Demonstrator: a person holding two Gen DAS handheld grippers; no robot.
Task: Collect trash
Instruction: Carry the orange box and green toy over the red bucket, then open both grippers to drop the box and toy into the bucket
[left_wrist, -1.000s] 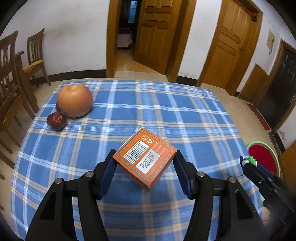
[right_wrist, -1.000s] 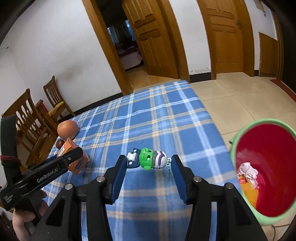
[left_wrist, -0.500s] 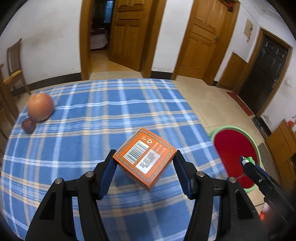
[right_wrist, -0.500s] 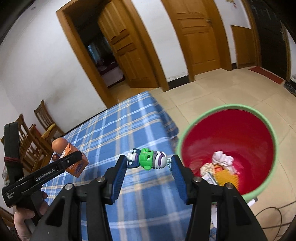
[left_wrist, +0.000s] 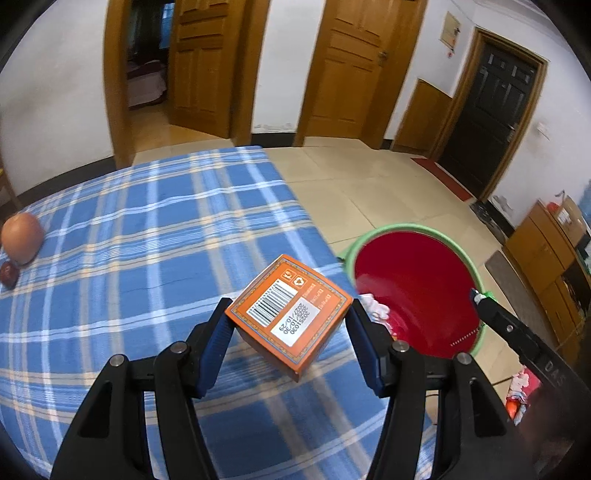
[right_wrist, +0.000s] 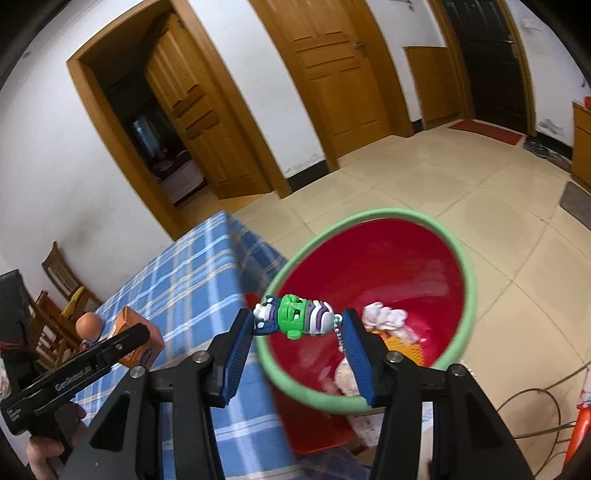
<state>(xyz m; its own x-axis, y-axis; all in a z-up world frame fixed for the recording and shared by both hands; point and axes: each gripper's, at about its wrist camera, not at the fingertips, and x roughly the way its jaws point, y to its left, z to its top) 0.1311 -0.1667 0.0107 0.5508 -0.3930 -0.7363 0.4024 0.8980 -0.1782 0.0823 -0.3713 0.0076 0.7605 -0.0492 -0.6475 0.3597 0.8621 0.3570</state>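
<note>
My left gripper (left_wrist: 290, 317) is shut on an orange box (left_wrist: 288, 314) with a barcode label, held above the right edge of the blue checked table (left_wrist: 147, 229). Beyond it on the floor stands the red bin with a green rim (left_wrist: 413, 284). My right gripper (right_wrist: 299, 325) is shut on a small green, white and purple toy figure (right_wrist: 295, 319) with a bead chain, held over the near rim of the red bin (right_wrist: 373, 273). Crumpled white paper (right_wrist: 384, 315) and other scraps lie inside the bin. The left gripper with the orange box (right_wrist: 129, 325) shows at the lower left of the right wrist view.
An apple (left_wrist: 22, 238) and a small dark red fruit (left_wrist: 9, 275) sit at the table's far left. Wooden chairs (right_wrist: 62, 291) stand beyond the table. Cables (right_wrist: 535, 398) lie on the tiled floor by the bin. A wooden cabinet (left_wrist: 546, 258) stands at the right wall.
Both grippers have swung to the right from over the table towards the red bin, each keeping its grip. The toy now hangs over the bin's rim; the box is at the table's edge.
</note>
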